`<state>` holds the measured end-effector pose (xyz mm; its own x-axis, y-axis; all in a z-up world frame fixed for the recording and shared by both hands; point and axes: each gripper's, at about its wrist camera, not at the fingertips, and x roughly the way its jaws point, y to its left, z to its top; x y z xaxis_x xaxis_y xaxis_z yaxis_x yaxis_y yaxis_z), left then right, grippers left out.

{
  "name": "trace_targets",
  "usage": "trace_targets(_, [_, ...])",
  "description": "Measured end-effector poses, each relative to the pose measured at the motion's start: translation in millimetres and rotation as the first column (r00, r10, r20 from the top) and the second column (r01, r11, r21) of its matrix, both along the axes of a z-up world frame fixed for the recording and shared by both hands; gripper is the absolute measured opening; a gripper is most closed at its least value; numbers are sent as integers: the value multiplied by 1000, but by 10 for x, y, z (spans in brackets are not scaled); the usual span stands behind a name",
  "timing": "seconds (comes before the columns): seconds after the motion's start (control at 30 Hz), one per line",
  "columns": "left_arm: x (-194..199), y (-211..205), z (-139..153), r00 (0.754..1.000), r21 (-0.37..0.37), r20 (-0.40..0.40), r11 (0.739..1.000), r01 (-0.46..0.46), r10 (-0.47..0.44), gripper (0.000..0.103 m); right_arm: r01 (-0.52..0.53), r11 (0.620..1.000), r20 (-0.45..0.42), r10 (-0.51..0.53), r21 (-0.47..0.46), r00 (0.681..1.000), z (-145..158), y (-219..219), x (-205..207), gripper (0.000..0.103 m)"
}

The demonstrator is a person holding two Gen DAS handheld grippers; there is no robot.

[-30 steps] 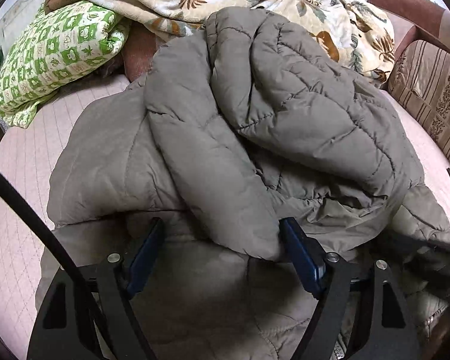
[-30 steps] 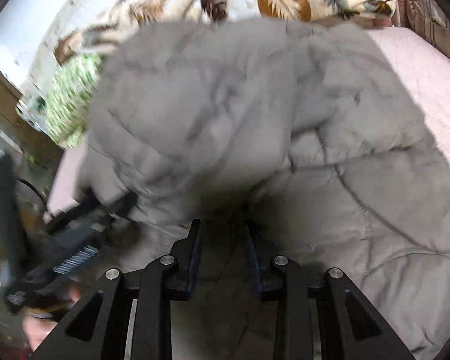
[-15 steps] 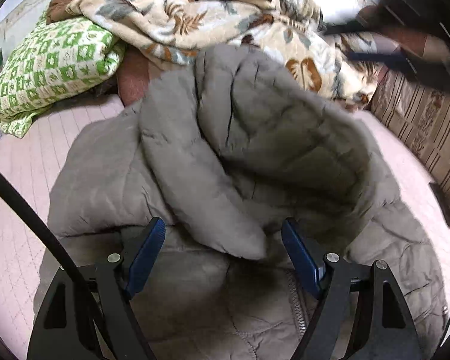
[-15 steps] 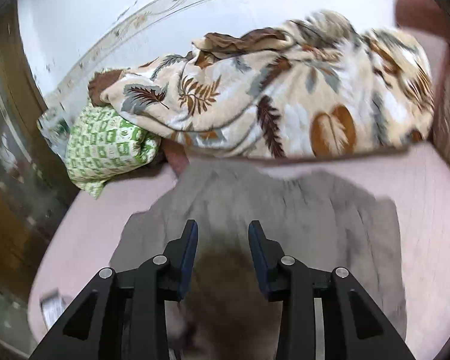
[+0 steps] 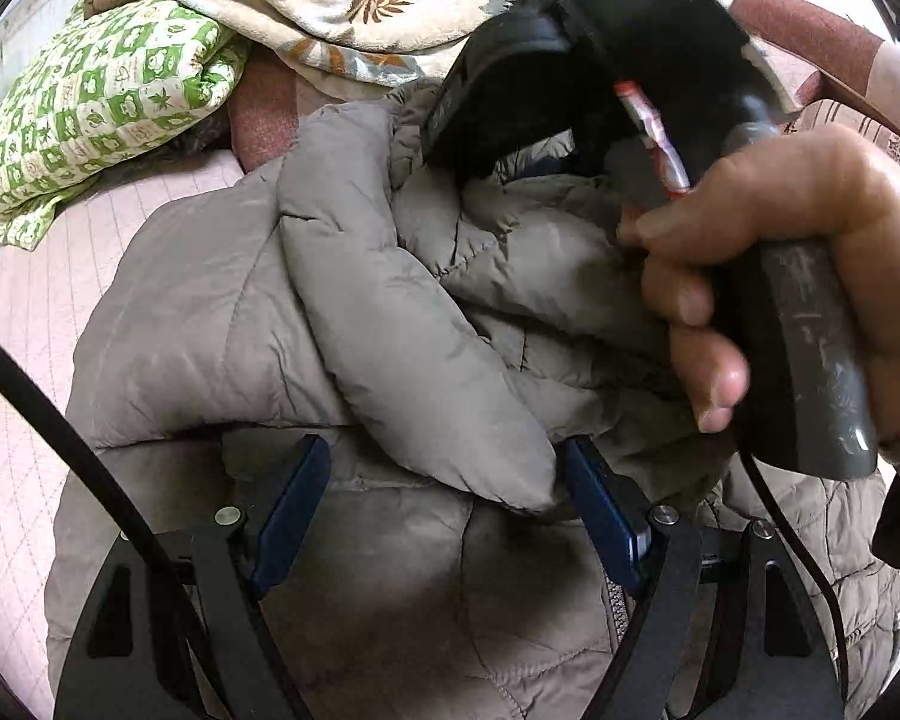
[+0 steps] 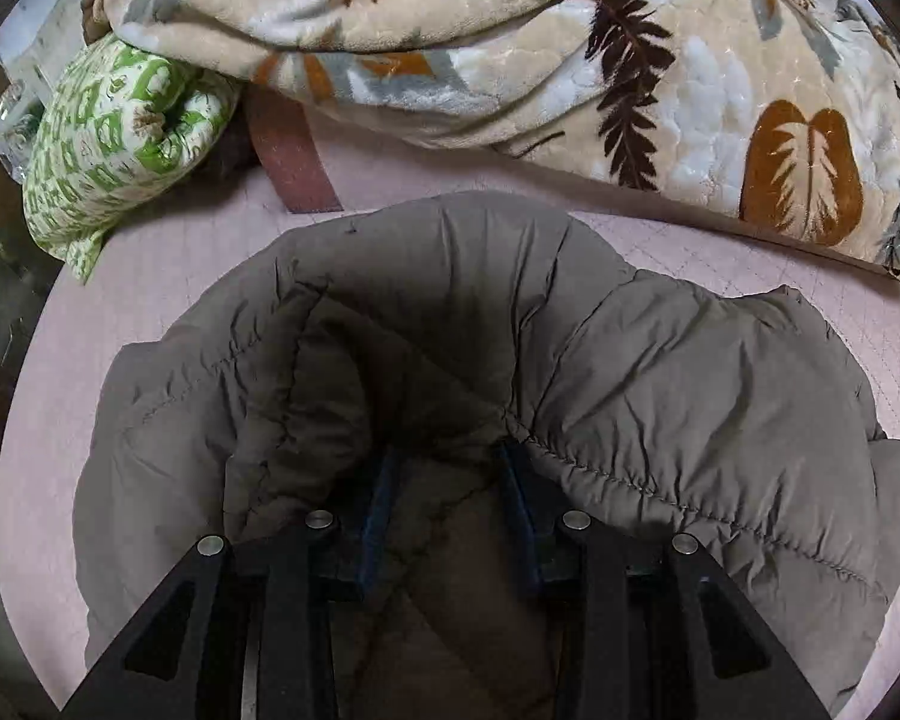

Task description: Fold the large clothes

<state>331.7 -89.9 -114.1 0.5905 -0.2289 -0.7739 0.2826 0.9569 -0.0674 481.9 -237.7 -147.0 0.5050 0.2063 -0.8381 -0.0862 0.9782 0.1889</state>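
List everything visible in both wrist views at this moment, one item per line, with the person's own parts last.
padded jacket: one, grey-brown, spread on the bed, partly folded
bed surface: one, pale pink, under the jacket
leaf-print blanket: one, beige with brown leaves, heaped behind the jacket
green patterned bundle: one, green and white, far left
striped cushion: one, beige, right edge
left gripper: black, blue pads, open around a jacket fold
right gripper: black, jacket fabric between its jaws
hand: one, holding the right gripper's handle

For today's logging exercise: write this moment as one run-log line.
stage: folding puffer jacket | left claw: open, over sleeve | right claw: jacket fabric between pads | surface: pink bed
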Motion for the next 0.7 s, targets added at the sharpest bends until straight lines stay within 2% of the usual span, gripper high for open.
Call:
trace_targets(0.13, [-29,44,68,1000,-30,17,1000,-4,5,79,-15,996,102,5,94,995,373,-146,-307,38])
trace_targets(0.2, [-59,83,146,999,-50,42,999,-7,9,79,-30,989,169,6,143,986,604,-297,-602,38])
trace_targets(0.33, [-115,120,266,995,-66,95,998,-20,26,79,-5,995,248,-20,100,969,741,-479,-1080,39])
trace_targets(0.4, [-110,101,263,995,-64,96,998,-18,24,79,23,995,265,-49,99,963,648,-579,-1336,40])
trace_targets(0.47, [-95,62,201,996,-37,81,999,-19,22,79,49,994,237,-71,98,969,444,-650,-1472,40])
trace_targets(0.57, [-40,16,47,999,10,26,1000,-28,28,79,63,993,192,-81,101,978,125,-688,-1474,40])
trace_targets(0.63, [22,32,-37,999,8,-11,999,-32,32,79,80,992,149,-94,98,984,-108,-693,-1436,40])
trace_targets(0.7, [61,31,-60,999,18,-13,999,-30,30,79,77,996,145,-84,54,986,-270,-634,-1396,40])
